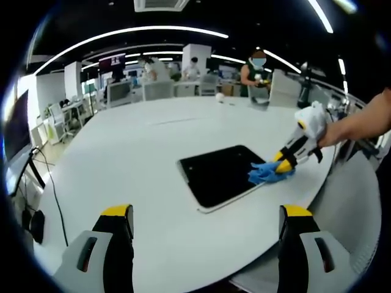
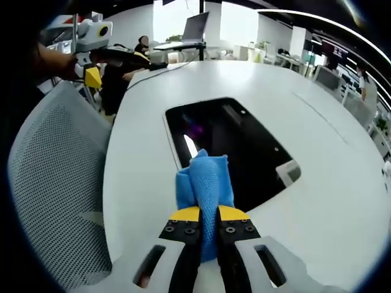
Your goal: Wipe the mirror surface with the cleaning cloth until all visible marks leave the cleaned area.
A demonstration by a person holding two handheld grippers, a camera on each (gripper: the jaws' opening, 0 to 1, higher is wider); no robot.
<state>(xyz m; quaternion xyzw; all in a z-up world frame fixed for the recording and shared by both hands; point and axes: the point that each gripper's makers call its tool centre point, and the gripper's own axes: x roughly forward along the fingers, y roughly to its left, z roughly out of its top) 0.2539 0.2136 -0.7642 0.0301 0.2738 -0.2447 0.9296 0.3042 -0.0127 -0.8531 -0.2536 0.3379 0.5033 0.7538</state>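
The mirror (image 1: 220,177) is a dark rectangular slab lying flat on the white round table (image 1: 134,159). Its near right corner carries the blue cleaning cloth (image 1: 267,173), and my right gripper (image 1: 283,165), held by a person's hand, presses the cloth there. In the right gripper view the jaws of that right gripper (image 2: 208,215) are shut on the cloth (image 2: 204,182), which rests on the mirror's (image 2: 238,143) near edge. My left gripper (image 1: 206,215) hovers open above the table, short of the mirror, with nothing between its fingers. It also appears as the left gripper (image 2: 93,73) far off beside the table.
A grey mesh chair (image 2: 52,183) stands against the table's edge beside the right gripper. A laptop (image 2: 195,27) sits at the table's far end. A small white ball (image 1: 220,96) lies on the far side. Cables (image 1: 46,183) hang off the left edge. People work at desks behind.
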